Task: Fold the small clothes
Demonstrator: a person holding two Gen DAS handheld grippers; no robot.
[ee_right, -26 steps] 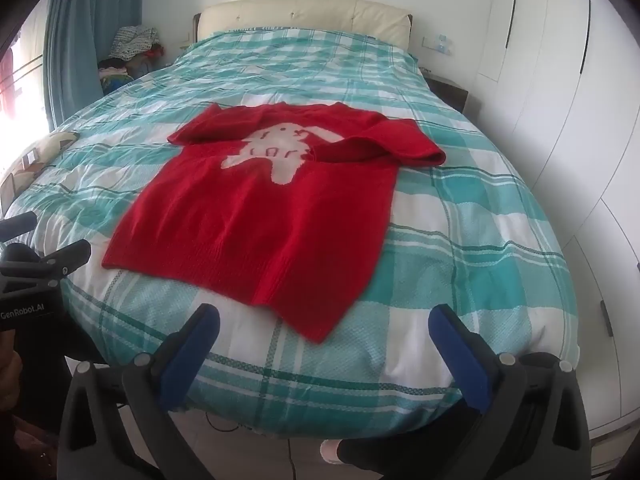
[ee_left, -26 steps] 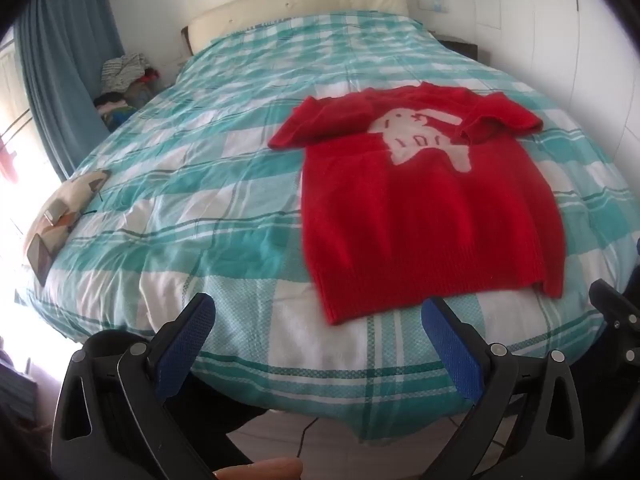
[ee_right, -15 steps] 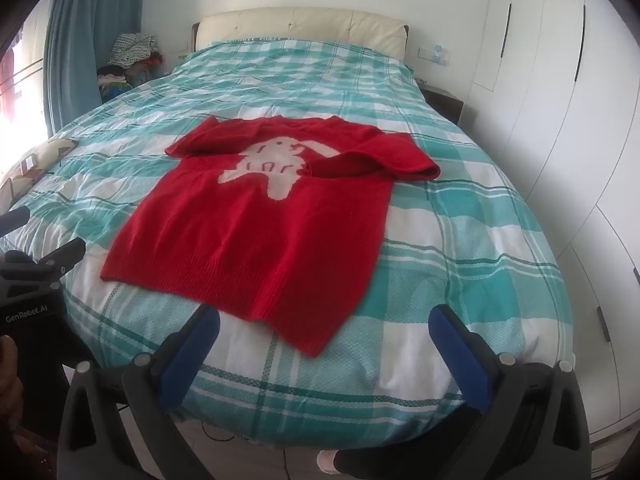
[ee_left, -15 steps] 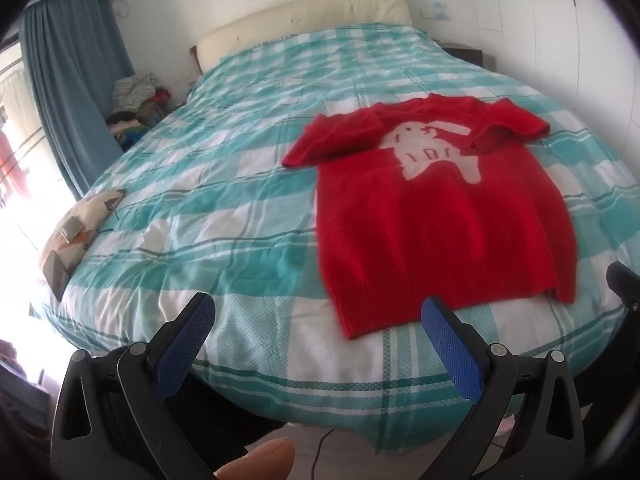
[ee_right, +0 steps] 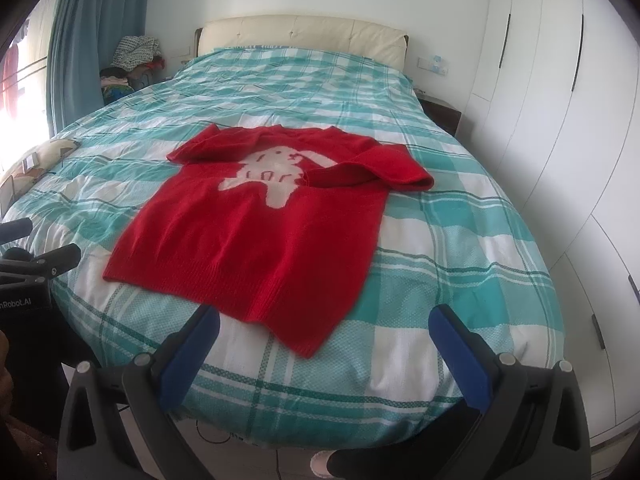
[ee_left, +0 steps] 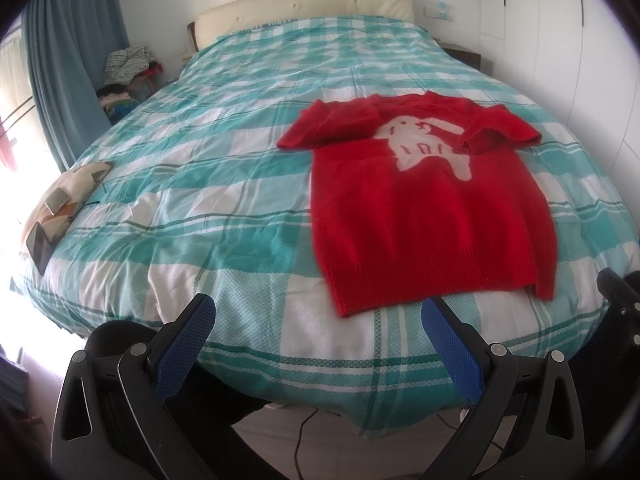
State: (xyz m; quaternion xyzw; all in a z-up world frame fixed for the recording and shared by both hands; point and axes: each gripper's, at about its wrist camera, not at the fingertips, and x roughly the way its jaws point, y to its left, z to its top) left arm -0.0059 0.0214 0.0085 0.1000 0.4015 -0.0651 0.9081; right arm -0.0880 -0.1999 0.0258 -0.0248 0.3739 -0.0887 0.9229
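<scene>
- Left wrist view: the left gripper [ee_left: 318, 318] is seen with its blue pads [ee_left: 184, 350] spread wide and nothing between them, held short of the foot of the bed [ee_left: 208, 184].
- A red knitted sweater [ee_left: 428, 216] with a pale animal motif [ee_left: 428, 148] is laid face up on the teal checked duvet, hem towards the camera and both short sleeves already turned in across the chest. Its near left hem corner lies just beyond the right-hand pad.
- A patterned cushion [ee_left: 66, 196] is noted at the bed's left edge, well apart from the garment.
- Right wrist view: the right gripper [ee_right: 322, 330] is likewise fully open and empty, angled down at the near hem; the lowest hem corner lies between its pads but untouched.
- The left gripper's black body is glimpsed at the left border.
- Judged step: approach to the hem. Each near hem corner is best pinched squarely through both knit layers, and both corners lifted together, so that the fold towards the neckline stays straight and the tucked sleeves are not dragged loose.
</scene>
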